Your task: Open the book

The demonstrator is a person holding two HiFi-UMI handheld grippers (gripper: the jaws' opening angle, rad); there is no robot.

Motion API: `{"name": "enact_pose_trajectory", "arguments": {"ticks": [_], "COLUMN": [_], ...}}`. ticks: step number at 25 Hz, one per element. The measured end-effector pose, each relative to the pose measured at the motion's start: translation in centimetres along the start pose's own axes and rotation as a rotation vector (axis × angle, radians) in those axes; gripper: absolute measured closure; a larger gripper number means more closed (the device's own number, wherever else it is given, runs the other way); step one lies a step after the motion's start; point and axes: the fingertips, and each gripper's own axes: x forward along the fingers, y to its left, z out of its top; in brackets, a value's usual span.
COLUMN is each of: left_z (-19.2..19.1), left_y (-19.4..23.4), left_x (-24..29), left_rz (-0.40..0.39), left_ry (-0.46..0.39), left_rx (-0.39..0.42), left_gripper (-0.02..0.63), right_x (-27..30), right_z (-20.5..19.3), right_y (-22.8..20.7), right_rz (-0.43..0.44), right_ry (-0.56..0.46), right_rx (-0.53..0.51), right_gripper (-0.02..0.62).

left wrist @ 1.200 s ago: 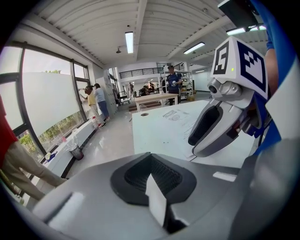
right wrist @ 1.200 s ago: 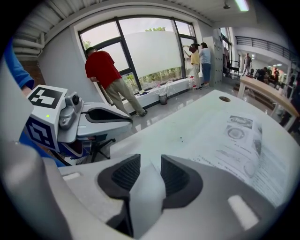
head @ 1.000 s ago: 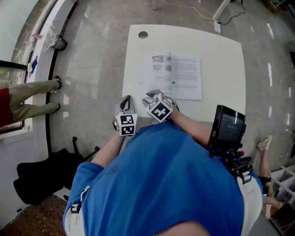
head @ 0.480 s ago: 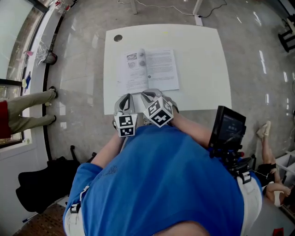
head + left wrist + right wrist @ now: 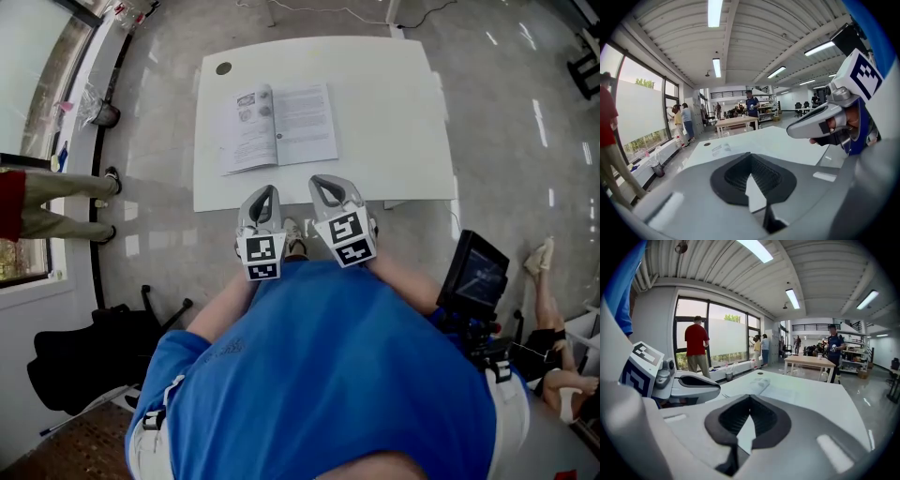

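The book point(image 5: 278, 125) lies open and flat on the left part of the white table point(image 5: 394, 112), two printed pages showing. It is small and far ahead in the left gripper view point(image 5: 715, 148) and the right gripper view point(image 5: 759, 386). My left gripper point(image 5: 262, 193) and right gripper point(image 5: 325, 182) hover side by side at the table's front edge, short of the book and touching nothing. The left gripper point(image 5: 750, 155) is shut and empty. The right gripper point(image 5: 750, 398) is shut; its jaws have just been closing, with nothing between them.
A round hole point(image 5: 223, 68) marks the table's far left corner. A dark screen device point(image 5: 478, 277) hangs at the person's right side. A bystander's legs point(image 5: 56, 202) stand by the window at left, and a black bag point(image 5: 75, 366) lies on the floor.
Both grippers have drawn back from the book's near edge to the table's front edge and risen. The open book has stayed where it was on the table.
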Motion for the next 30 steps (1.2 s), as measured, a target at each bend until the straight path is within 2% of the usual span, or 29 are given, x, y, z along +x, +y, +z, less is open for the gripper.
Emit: {"name": "enact_pose_trajectory", "arguments": {"ticks": [5,9,14,18,30], "left_z": [-1.0,-1.6,-0.4,1.0,-1.1], "left_y": [-2.1,-3.4,-4.0,-3.6,-2.1], "left_x": [-0.9,-1.4,-2.7,-5.4,-8.9], "left_rz": [0.018,0.004,-0.036,-0.053,-0.069], "left_ry": [-0.01,-0.015,-0.037,-0.067,-0.084], "left_rx": [-0.007,0.01,0.02,0.016,-0.01], "left_gripper": [0.6,0.6,0.6,0.6,0.6], "right_x": [-2.6,-4.5,-7.5,-10.5,-11.2], "right_z": [-1.9,-3.2,-2.5,-1.2,-1.5], "right_y": [-1.3,-2.3,-3.0,-1.5,2.4], "right_rz": [-0.047,-0.092,-0.16,-0.209,-0.262], "right_ry": [-0.058,-0.075,-0.095,-0.114,-0.135], "right_rx": [0.027,0.053,0.1,0.108,0.121], "right_gripper": [0.592,0.592,0.592,0.592,0.592]}}
